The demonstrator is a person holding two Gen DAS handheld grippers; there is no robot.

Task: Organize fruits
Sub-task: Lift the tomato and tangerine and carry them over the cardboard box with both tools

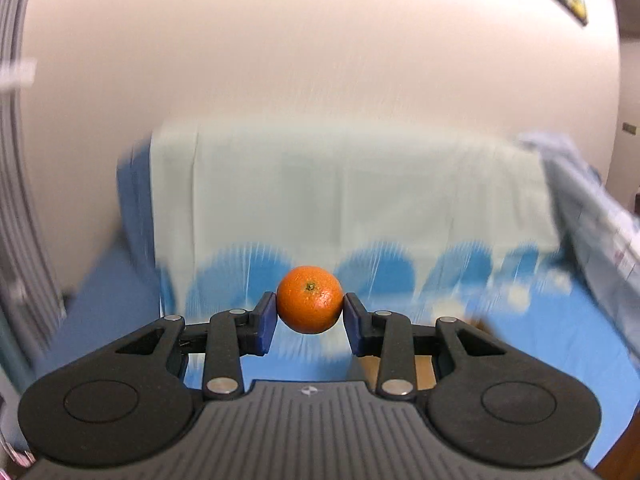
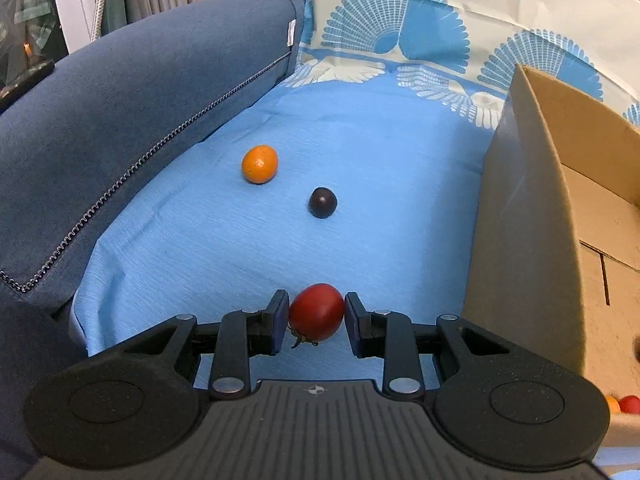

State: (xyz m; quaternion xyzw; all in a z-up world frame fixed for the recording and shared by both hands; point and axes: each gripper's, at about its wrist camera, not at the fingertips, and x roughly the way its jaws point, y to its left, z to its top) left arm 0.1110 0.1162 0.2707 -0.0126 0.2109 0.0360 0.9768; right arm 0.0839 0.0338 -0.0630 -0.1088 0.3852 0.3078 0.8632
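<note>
The left gripper (image 1: 310, 307) holds a mandarin (image 1: 310, 299) between its blue pads (image 1: 265, 322), jaws closed narrowly on the fruit's widest girth at 3 and 9 o'clock; it is lifted clear of the blue patterned cloth (image 1: 520, 332), whose blur suggests the gripper is moving. The mandarin's green stem scar faces the camera, a little above centre, so its short stem-to-base axis runs roughly along the fingers and the pads bear on the equator, which I judge the best hold: the fruit looks light, with a pebbly skin that gives grip and some yield under pressure. The right gripper (image 2: 316, 314) has its jaws narrow around a red tomato (image 2: 316, 312), pads touching or nearly touching its sides; whether it is lifted off the blue cloth (image 2: 280, 240) I cannot tell. The tomato's long axis lies tilted, its dried calyx pointing toward 7 o'clock, back at the gripper. It is probably smooth, slippery and easily bruised, so a gentle squeeze across the middle suits it. On the cloth, a second orange fruit (image 2: 259, 164) lies at 11 o'clock from the tomato and a dark plum-like fruit (image 2: 322, 202) at 12 o'clock, well apart. A cardboard box (image 2: 532, 208) stands at 3 o'clock, with small fruits (image 2: 628, 404) showing low beside it.
</note>
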